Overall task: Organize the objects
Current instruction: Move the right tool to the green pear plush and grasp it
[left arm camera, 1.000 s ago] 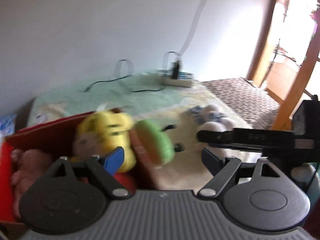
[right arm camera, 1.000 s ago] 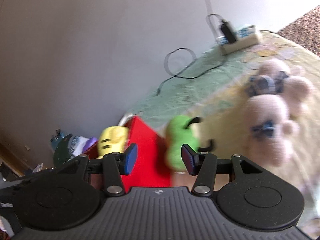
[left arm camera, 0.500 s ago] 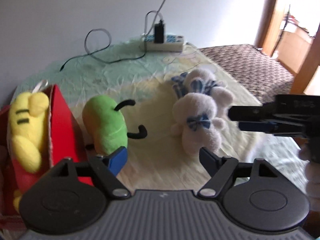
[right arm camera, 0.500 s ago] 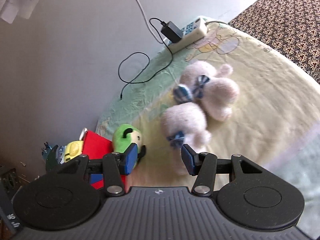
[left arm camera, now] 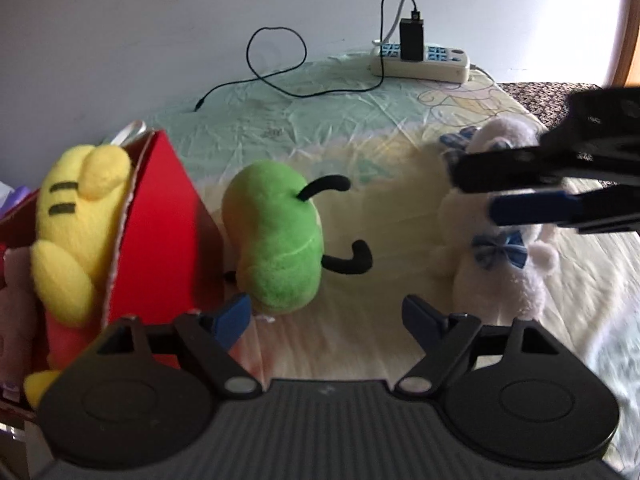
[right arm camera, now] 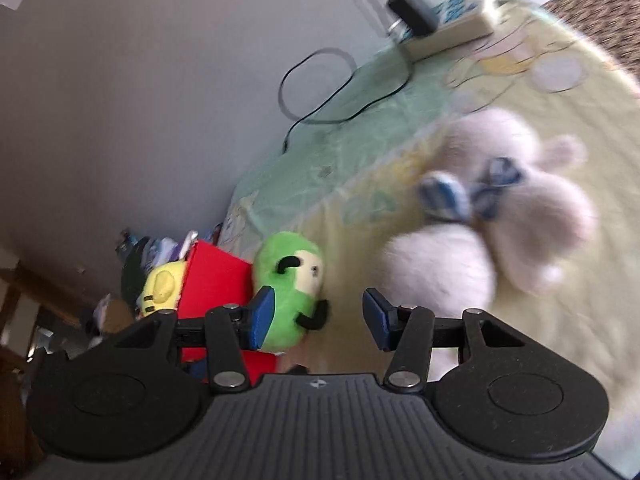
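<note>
A green plush [left arm camera: 276, 236] leans against the outside of a red box [left arm camera: 160, 232] on the bed. A yellow plush [left arm camera: 76, 220] sits in the box. My left gripper [left arm camera: 326, 312] is open just in front of the green plush, with nothing between its fingers. Two white plush toys with blue bows [left arm camera: 504, 248] lie to the right. My right gripper [left arm camera: 476, 192] reaches in from the right, hovering over them. In the right wrist view the right gripper [right arm camera: 319, 316] is open and holds nothing. Beyond it are the green plush [right arm camera: 288, 284], the red box [right arm camera: 216, 280] and the blurred white toys [right arm camera: 440, 268].
A power strip [left arm camera: 420, 60] with a black charger and a looped black cable [left arm camera: 276, 68] lies at the far edge by the wall. The pale green and yellow sheet [left arm camera: 380, 220] covers the bed. Clutter [right arm camera: 140, 252] sits beyond the box.
The left view has swung down and right, from the box and yellow plush to the green plush. The right gripper has moved in closer over the white toys.
</note>
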Demonstrator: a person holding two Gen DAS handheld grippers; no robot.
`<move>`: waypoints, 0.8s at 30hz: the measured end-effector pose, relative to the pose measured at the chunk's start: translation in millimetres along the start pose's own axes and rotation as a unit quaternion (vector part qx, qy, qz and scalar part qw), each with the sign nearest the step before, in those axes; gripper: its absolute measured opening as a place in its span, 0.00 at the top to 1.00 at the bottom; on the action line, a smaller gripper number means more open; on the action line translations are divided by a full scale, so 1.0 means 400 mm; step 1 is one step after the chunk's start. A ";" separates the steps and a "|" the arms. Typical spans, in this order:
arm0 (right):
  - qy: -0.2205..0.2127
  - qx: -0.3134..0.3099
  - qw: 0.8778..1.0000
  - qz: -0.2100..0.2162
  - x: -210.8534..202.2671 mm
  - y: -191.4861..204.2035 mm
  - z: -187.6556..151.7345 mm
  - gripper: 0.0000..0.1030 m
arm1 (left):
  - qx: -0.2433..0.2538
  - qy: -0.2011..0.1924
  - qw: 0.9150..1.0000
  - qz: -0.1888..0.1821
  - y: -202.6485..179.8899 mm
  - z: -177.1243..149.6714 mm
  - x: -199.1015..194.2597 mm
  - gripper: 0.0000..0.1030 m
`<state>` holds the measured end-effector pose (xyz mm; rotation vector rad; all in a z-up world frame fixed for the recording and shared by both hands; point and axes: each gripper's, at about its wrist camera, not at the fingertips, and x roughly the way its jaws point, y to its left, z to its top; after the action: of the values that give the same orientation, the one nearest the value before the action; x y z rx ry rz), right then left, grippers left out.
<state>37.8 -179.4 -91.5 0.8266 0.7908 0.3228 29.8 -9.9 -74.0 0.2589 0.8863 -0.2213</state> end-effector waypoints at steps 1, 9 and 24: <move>0.008 0.002 1.000 0.002 0.021 -0.001 0.003 0.49 | -0.003 0.004 1.000 -0.001 0.001 0.001 0.006 0.21; 0.048 -0.015 0.999 0.002 0.138 0.027 -0.001 0.58 | -0.012 0.023 1.000 -0.001 0.021 -0.003 0.023 0.24; 0.064 -0.067 0.996 0.019 0.190 0.082 -0.006 0.46 | -0.006 0.016 1.000 -0.002 0.022 0.021 0.057 0.25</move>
<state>88.6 -115.7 -105.4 0.7010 0.8638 0.4617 52.4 -6.2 -85.6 0.2492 0.9205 -0.2165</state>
